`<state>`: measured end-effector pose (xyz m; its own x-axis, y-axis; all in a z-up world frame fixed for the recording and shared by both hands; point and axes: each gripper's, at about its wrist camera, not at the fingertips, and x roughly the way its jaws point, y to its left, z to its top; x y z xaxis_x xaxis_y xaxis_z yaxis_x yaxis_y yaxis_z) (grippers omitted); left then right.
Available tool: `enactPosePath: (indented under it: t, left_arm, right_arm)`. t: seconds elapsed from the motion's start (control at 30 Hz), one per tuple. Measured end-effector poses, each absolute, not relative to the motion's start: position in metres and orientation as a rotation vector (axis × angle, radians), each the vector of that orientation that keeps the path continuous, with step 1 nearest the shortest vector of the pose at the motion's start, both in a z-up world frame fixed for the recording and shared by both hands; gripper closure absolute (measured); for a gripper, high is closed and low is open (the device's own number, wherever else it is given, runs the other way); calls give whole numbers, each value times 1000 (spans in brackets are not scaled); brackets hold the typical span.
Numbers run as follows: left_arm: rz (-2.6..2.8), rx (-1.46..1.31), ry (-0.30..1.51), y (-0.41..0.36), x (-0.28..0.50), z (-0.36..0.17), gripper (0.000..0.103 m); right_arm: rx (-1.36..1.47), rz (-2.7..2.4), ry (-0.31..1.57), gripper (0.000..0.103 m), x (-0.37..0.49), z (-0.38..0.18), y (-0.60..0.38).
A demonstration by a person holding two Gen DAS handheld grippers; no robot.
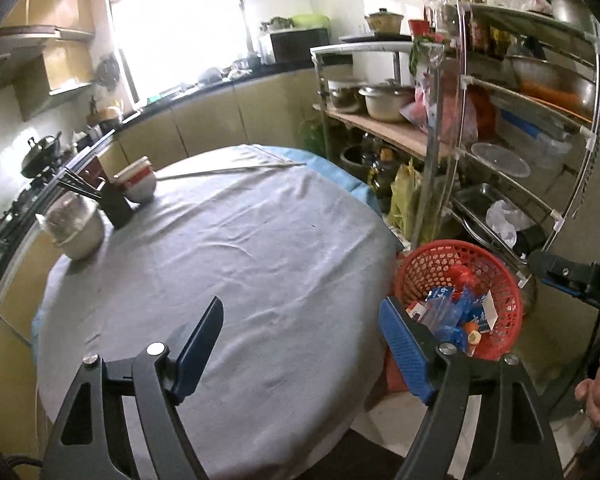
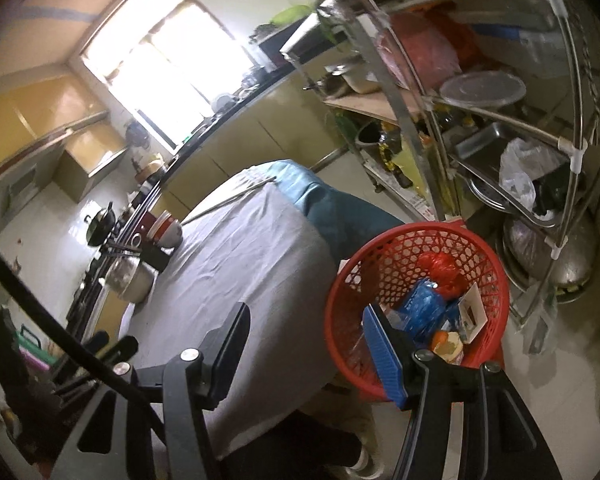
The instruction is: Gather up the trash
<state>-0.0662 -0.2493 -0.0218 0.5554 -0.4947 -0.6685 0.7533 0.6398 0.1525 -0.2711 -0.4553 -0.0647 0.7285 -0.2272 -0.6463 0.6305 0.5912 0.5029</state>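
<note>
- The table (image 1: 228, 248) fills most of the left wrist view, round and covered by a grey cloth with a blue cloth under it at the far edge.
- A metal rack (image 1: 516, 128) stands to the right of the table, its shelves loaded with pots, bottles, tubs and plastic bags.
- The red basket (image 1: 424, 264) sits low, just beside the table's right edge and in front of the rack. The trash (image 1: 456, 312) lies inside it: blue wrappers, a red bag, a white card and an orange scrap.
- The left gripper (image 1: 302, 324) hangs over the near part of the table, its jaws wide apart with nothing between them; its blue fingers (image 1: 404, 348) show only cloth and the basket's rim behind.
- The right gripper (image 2: 306, 340) is tilted, one finger over the table edge and the other over the basket. Its jaws stand apart and hold nothing.
- A steel bowl (image 1: 78, 228) sits at the far left of the table, with a dark chopstick holder (image 1: 114, 200) and stacked red-and-white bowls (image 1: 138, 182) just beside it.
- A long thin metal rod (image 1: 228, 171) lies across the far side of the cloth.
</note>
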Motion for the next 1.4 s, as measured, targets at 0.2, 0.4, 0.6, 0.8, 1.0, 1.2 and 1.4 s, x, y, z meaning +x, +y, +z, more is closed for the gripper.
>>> enactPosePath:
  t: [0.2,0.4,0.6,0.8,1.0,1.2,1.4]
  left_arm:
    - [-724,405,597,-213,-76,-6,21]
    - [-640,364,571,-176,-78,9,21]
    - [-513,316,551,-128,-74,22,21]
    - [-397,288,546,-79,-71,24,21]
    - [-315,226,575,-40,-51,18,20]
    - [-275,164,577,-18,-36,17,20]
    - [-272,144,570,-14,-35,18,20]
  right_arm:
    - [646,-498,578,41,-263,-44,-409]
    - [531,-448,556,41,-250,-24,-369]
    - [468,-388,518,41,-234,-2,-331]
    - [395,-368,533,38,-205,6,-279]
    - [348,-335,600,38,-158,0,-238]
    - [275,-307,604,38,-136,4,-207]
    - [219,-316,600,38,-135,-2,-192]
